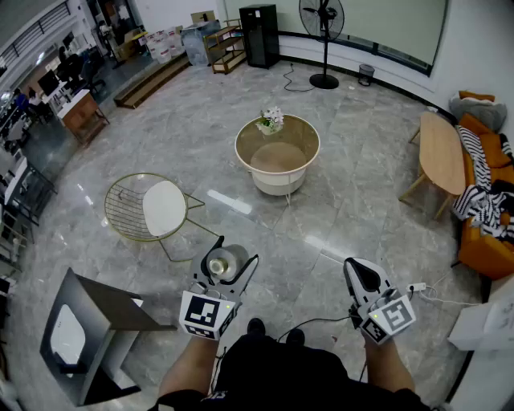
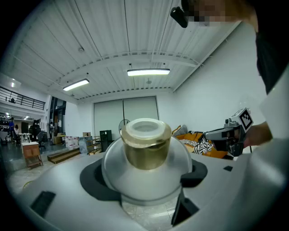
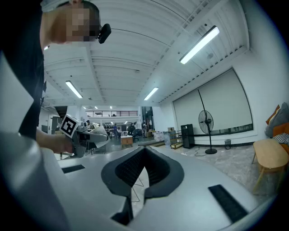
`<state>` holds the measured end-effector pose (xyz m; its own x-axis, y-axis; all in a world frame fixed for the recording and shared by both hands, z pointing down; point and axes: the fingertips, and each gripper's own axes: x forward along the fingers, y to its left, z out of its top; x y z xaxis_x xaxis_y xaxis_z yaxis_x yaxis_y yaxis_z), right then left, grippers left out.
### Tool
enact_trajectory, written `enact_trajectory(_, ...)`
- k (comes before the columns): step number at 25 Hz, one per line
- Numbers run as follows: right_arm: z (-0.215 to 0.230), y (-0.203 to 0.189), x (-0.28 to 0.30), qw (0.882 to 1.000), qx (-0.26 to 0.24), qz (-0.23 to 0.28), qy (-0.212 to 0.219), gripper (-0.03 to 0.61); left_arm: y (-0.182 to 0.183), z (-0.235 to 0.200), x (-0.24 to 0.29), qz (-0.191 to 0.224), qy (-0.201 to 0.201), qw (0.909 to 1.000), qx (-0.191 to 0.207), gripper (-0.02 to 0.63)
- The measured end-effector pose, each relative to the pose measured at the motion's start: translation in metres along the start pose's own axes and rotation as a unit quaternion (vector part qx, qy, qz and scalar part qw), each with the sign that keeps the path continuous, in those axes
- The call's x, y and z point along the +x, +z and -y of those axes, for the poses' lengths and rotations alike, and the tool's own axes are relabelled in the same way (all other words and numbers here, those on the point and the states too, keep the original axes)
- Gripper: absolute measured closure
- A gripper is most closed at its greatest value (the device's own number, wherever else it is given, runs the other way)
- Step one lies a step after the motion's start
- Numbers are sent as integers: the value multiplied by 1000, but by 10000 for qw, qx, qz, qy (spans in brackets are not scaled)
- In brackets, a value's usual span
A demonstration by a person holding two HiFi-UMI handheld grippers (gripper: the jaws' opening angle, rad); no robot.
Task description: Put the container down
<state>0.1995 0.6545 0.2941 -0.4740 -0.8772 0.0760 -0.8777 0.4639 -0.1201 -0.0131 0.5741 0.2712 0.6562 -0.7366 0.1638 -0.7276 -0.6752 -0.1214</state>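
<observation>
- Container [image 1: 224,263]: rounded frosted body, gold-coloured neck, pale lid [image 2: 145,127]. It was held off the floor [image 1: 353,193] in the left gripper, low in front of the person, and not set down. Its contents could not be made out through the cloudy wall.
- Left gripper [image 1: 235,254]: jaws were spread wide, with a dark pad against each side of the container's round body, clamping it. In the left gripper view, the gripper's own grey housing hid the container's underside. In the head view, the marker cube [image 1: 207,315] covered the rear of the gripper and only the container's top and one flank showed.
- Right gripper [image 1: 363,278]: ribbed pads met at their tips with nothing between them, leaving only a sliver of floor visible lower down. It was held well apart from the left gripper, at the person's right.
- Person: forearms were cut off by the lower edge of the head view, and the body was a dark mass between the two grippers.
- Wire chair [image 1: 148,209]: white seat pad. It stood on the floor beyond the left gripper, its legs partly lost against the tile pattern.
- Round table [image 1: 277,152]: glass-topped, further out, with flowers [image 1: 271,120] at its far rim.
- Fan [image 1: 323,24]: on a stand, its head clipped by the upper edge.
- Sofa [image 1: 490,233]: orange, cut off at the right edge, with striped cloth over it.
</observation>
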Motion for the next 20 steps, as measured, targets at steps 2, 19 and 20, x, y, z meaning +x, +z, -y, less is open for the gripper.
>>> enact_trajectory(2, -14, -1, 9, 10000, -56, 2, 6, 568, -6, -7, -13, 12, -10, 10000, -3, 270)
enact_trajectory(19, -119, 19, 103, 9985, -229, 196, 464, 568, -26, -94, -60, -17, -78, 10000, 43, 270)
enact_trajectory(20, -127, 22, 110, 9979, -303, 237, 529, 568, -28, -101, -62, -16, -74, 10000, 53, 270)
